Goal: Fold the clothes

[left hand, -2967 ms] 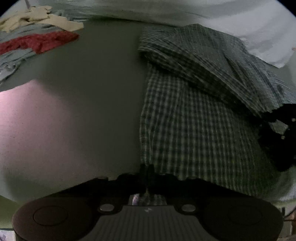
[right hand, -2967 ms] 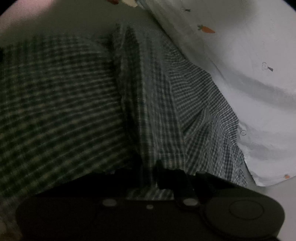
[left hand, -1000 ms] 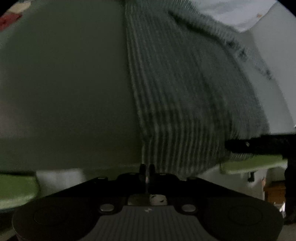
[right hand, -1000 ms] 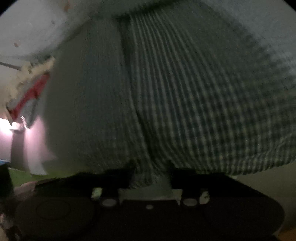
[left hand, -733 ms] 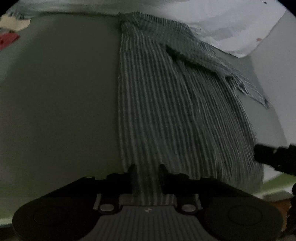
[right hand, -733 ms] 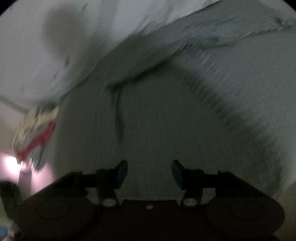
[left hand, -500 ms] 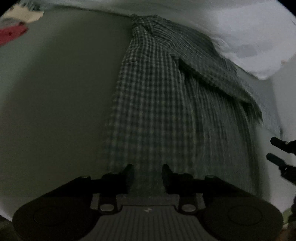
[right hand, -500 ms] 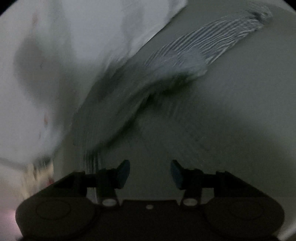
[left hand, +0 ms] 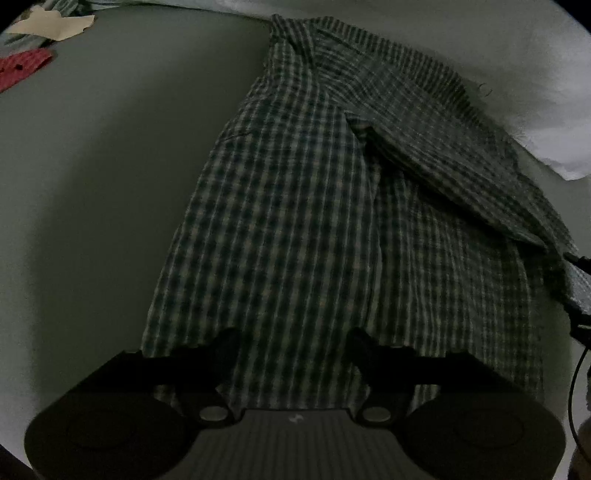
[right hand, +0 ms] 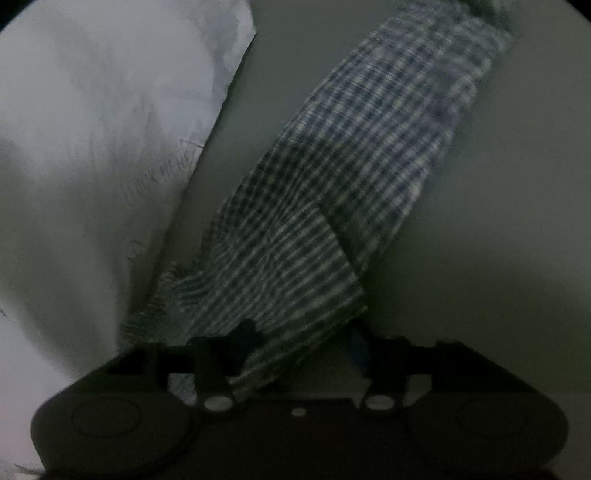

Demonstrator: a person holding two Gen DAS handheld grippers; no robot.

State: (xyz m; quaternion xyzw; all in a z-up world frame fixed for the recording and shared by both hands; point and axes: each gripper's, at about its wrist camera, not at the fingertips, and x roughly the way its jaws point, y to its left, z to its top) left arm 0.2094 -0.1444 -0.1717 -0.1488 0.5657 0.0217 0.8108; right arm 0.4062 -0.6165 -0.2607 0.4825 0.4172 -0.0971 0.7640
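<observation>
Checked shirt laid out — both claws spread wide

The dark green-and-white checked cotton shirt (left hand: pixel 295 221) lies flat on the grey-green surface (left hand: pixel 92 184); left claw (left hand: pixel 291 343) and right claw (right hand: pixel 299 339) hover over its edges — gripping nothing.

I see open grey surface (left hand: pixel 110 177) left of the checked shirt (left hand: pixel 295 221), free for a gripper to pass. Far left, 2 cloths, a red one (left hand: pixel 22 68) and a cream one (left hand: pixel 51 26), sit well apart. White bedding (right hand: pixel 92 147) crowds the shirt's far right edge.
</observation>
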